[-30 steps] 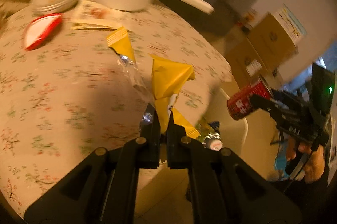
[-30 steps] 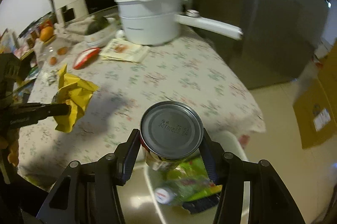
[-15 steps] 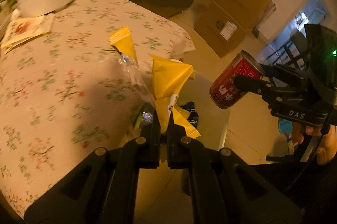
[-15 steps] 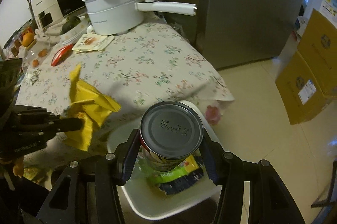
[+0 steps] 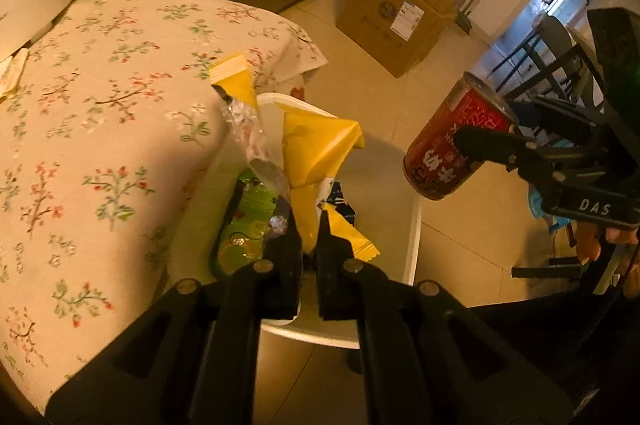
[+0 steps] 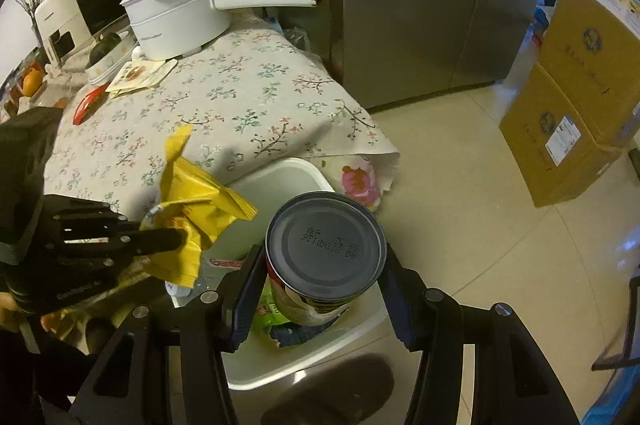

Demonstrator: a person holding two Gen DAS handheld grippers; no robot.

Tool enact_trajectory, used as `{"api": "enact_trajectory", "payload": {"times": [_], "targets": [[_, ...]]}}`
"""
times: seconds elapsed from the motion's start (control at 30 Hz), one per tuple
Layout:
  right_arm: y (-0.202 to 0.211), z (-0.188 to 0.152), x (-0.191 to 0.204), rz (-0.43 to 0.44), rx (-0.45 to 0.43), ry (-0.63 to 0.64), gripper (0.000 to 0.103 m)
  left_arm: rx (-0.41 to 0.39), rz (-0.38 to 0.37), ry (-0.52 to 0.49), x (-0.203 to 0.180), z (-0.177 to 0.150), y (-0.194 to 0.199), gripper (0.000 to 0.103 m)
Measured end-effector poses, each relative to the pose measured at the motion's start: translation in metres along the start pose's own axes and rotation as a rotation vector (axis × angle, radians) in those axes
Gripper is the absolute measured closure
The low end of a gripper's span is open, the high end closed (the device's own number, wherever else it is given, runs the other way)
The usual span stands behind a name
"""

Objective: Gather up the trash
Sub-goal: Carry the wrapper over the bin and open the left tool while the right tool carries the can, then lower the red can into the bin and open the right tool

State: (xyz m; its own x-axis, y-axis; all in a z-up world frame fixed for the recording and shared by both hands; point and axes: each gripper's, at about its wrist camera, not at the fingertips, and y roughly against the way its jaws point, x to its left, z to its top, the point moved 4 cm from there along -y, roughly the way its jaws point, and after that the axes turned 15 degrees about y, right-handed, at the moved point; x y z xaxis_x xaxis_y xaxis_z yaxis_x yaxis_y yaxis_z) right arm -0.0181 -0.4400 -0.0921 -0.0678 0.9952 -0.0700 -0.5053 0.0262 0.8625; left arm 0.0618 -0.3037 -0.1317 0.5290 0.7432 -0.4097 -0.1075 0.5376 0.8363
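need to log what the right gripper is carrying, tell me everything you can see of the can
The can is a cylindrical metal tin with a red printed label bearing large characters and a plain grey end stamped with a date code. It looks undented. The right gripper clamps its sides, one pad on each side, holding it tilted in the air above the white bin, touching nothing else.

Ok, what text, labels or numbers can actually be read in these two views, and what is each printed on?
"DAS": white letters on the right gripper body, seen from the left wrist.
Red can: large white characters on its side, not legible; stamped code on its base, too blurred.
Cardboard boxes: shipping label, too small.
Left gripper: body lettering, blurred.
Bin wrappers: print unreadable.
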Motion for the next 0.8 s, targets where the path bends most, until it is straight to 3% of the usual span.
{"api": "enact_trajectory", "payload": {"times": [0.03, 0.1, 0.2, 0.33, 0.8], "targets": [[0.0, 0.0, -0.001, 0.0, 0.0, -0.001, 0.047, 0.006, -0.004, -0.004, -0.001, -0.001, -0.001, 0.097], [0.001, -0.002, -0.002, 0.0, 0.002, -0.003, 0.047, 0.004, 0.0, 0.001, 0.0, -0.001, 0.0, 0.08], [0.0, -0.002, -0.002, -0.001, 0.007, -0.003, 0.047, -0.015, -0.004, 0.012, 0.002, 0.001, 0.006, 0.062], [-0.002, -0.001, 0.0, -0.002, 0.016, 0.0, 0.047, -0.037, -0.002, 0.017, 0.005, 0.006, 0.018, 0.058], [-0.039, -0.007, 0.023, 0.005, 0.15, 0.045, 0.047, -0.132, 0.109, 0.133, 0.062, 0.01, 0.07, 0.025]]}}
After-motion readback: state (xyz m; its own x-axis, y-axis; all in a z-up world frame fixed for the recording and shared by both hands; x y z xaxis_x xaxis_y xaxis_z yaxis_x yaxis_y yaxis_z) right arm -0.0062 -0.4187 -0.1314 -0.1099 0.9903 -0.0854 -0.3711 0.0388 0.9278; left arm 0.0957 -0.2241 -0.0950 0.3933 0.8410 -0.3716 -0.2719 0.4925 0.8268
